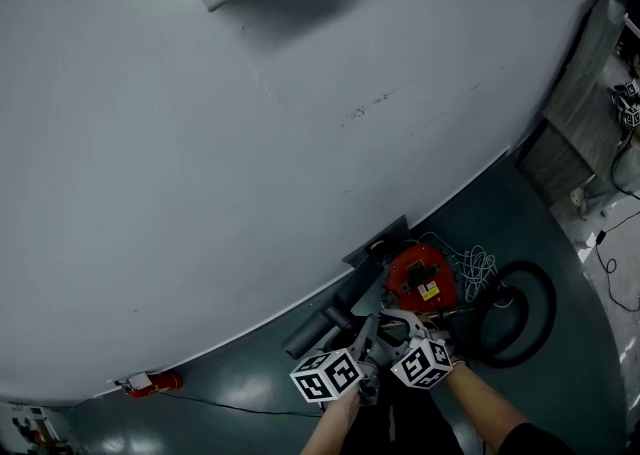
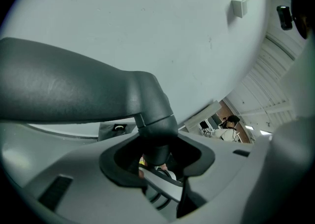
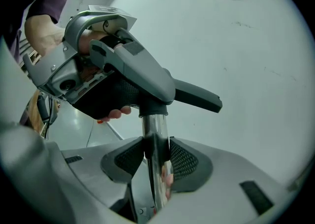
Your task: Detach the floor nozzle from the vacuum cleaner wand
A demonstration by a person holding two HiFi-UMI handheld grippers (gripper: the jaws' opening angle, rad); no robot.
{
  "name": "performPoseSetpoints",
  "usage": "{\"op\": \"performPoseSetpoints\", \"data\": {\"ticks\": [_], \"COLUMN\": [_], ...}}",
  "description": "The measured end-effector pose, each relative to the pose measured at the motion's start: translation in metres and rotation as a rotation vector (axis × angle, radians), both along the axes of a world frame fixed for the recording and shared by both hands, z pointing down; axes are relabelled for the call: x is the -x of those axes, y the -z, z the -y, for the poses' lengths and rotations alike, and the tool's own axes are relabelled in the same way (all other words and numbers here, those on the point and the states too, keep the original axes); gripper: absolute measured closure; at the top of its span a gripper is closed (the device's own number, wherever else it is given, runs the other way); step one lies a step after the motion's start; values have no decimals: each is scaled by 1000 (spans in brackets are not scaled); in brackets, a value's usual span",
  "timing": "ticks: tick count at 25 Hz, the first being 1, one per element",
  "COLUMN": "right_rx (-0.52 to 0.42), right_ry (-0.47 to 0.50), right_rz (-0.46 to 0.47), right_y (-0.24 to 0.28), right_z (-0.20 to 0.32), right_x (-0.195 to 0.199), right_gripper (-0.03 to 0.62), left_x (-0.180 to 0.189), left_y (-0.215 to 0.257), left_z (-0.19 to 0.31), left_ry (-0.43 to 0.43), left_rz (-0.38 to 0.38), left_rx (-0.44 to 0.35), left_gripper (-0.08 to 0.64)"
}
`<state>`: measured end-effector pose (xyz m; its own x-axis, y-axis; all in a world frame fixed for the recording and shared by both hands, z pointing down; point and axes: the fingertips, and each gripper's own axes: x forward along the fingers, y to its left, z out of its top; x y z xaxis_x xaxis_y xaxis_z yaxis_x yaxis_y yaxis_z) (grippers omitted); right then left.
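I hold both grippers low and close together, near the floor [image 1: 250,368] and beside a grey wall [image 1: 300,93].

My left gripper [image 2: 157,158] is clamped on the neck of the dark grey nozzle [image 2: 74,87]. The neck sits between its pads, and the nozzle's flat head stretches away to the left in the left gripper view.

My right gripper [image 3: 156,158] is clamped on the shiny wand [image 3: 156,129]. The wand runs straight up between its meshed pads, just below the joint where it enters the nozzle. In the right gripper view, my left hand [image 3: 42,33] and its gripper sit just above and left of that joint. The nozzle is on the wand, not detached.

In the head view, the red vacuum [image 1: 420,278] lies on the floor by the wall, just ahead of the grippers. A black hose [image 1: 535,308] loops to its right, and a white cable [image 1: 478,265] is bunched beside it. A small red thing [image 1: 152,383] lies at the wall's foot, well to the left.
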<state>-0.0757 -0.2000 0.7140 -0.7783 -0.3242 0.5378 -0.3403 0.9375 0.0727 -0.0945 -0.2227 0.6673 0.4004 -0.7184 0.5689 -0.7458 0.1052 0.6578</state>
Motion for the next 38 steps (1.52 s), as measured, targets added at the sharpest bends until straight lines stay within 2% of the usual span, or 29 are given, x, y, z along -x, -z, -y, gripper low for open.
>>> {"op": "performPoseSetpoints", "data": {"ticks": [3,6,7,10,11,12,13,15,16,17,19,21,23,24,25,28,29,33,38], "right_rx": [25,42,38,36,38,38,37,33,32,33,39,45,46,46,45,49,52,55,67], "right_ry": [12,23,26,30,32,34,35,33,33,33,40,48,56,60,63,66,65,62,63], "right_rz": [11,14,13,19,21,20,19,14,14,15,20,24,23,23,22,24,25,18,0], "right_y": [0,0,1,2,2,2,1,1,2,2,3,5,5,5,6,6,6,3,0], "right_z": [-1,0,-1,-2,-3,-3,-3,-2,-2,-2,-3,-4,-5,-6,-6,-7,-7,-5,-4], "right_x": [-1,-1,-1,-2,-2,-1,-1,-1,-2,-2,-3,-4,-4,-4,-4,-4,-4,-4,-2], "right_gripper": [425,425,425,425,425,425,425,425,425,425,425,425,425,425,425,425,425,425,425], "left_x": [-2,-7,-8,-6,-5,-5,-5,-8,-10,-10,-10,-9,-9,-9,-10,-14,-12,19,30], "left_y": [2,7,7,5,5,6,7,10,12,13,13,12,12,13,14,25,33,75,85], "left_z": [-1,-1,-1,-2,-2,-3,-3,-3,-3,-3,-4,-4,-4,-5,-6,-7,-4,17,17], "left_ry": [-49,-137,-153,-114,-105,-110,-128,-185,-201,-201,-174,-154,-170,-192,-226,-354,-358,-248,-258], "left_rz": [13,126,138,19,-1,10,57,211,263,277,203,69,5,16,58,256,286,233,249], "left_rx": [-26,-83,-87,-51,-47,-52,-67,-113,-133,-144,-142,-120,-112,-122,-141,-226,-256,-330,-340], "left_gripper": [380,382,382,382,382,382,382,382,382,382,382,382,382,382,382,382,382,382,382]}}
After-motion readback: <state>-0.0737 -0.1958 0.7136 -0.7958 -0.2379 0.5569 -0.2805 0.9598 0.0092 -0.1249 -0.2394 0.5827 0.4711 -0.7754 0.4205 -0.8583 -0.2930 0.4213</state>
